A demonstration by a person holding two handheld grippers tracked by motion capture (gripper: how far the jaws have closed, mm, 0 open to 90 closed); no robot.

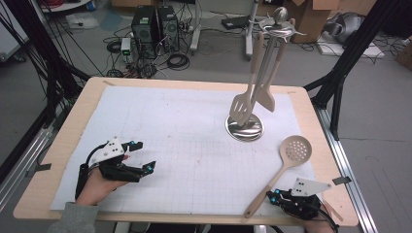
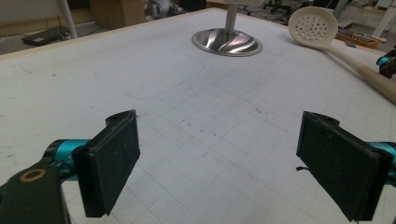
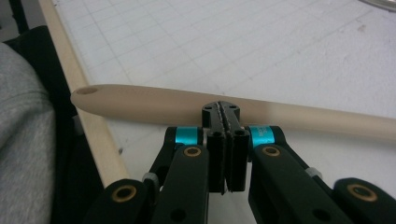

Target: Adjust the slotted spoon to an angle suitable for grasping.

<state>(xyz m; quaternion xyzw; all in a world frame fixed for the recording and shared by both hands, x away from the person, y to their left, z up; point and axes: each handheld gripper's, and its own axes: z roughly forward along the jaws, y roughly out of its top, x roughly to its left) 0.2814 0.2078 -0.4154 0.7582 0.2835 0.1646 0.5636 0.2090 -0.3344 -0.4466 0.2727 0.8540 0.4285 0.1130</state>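
At the near edge of the table, the right gripper [image 1: 278, 195] had its jaws pressed flat together with nothing between them. Its closed tips sat against the side of the handle of the beige skimmer spoon [image 1: 283, 166], near the handle's end with the hanging hole, and in the right gripper view [image 3: 223, 114] the handle ran crosswise just behind them. It looked like a nudge or a lining-up rather than a grasp, so the pickup was judged not yet begun. The next move would call for the jaws to part wide enough to straddle the handle, then close on it before any lift.

The left gripper [image 1: 141, 158] rested on the mat to the left, well apart from the spoon, its jaws spread wide and empty; the left gripper view showed bare grid between its pads [image 2: 112, 161].

The spoon lay slantwise on the right side of the mat, its perforated bowl pointing away from the person toward the utensil stand [image 1: 245, 127]. A slotted turner [image 1: 243, 104] and a solid spatula [image 1: 266, 94] hung there, so the spoon probably belonged on a free hook.

The white gridded mat [image 1: 184, 126] covered a pale wooden table [image 1: 58, 145]. Beyond it lay a grey floor with two computer towers [image 1: 155, 24], loose cables and cardboard boxes [image 1: 316, 12].
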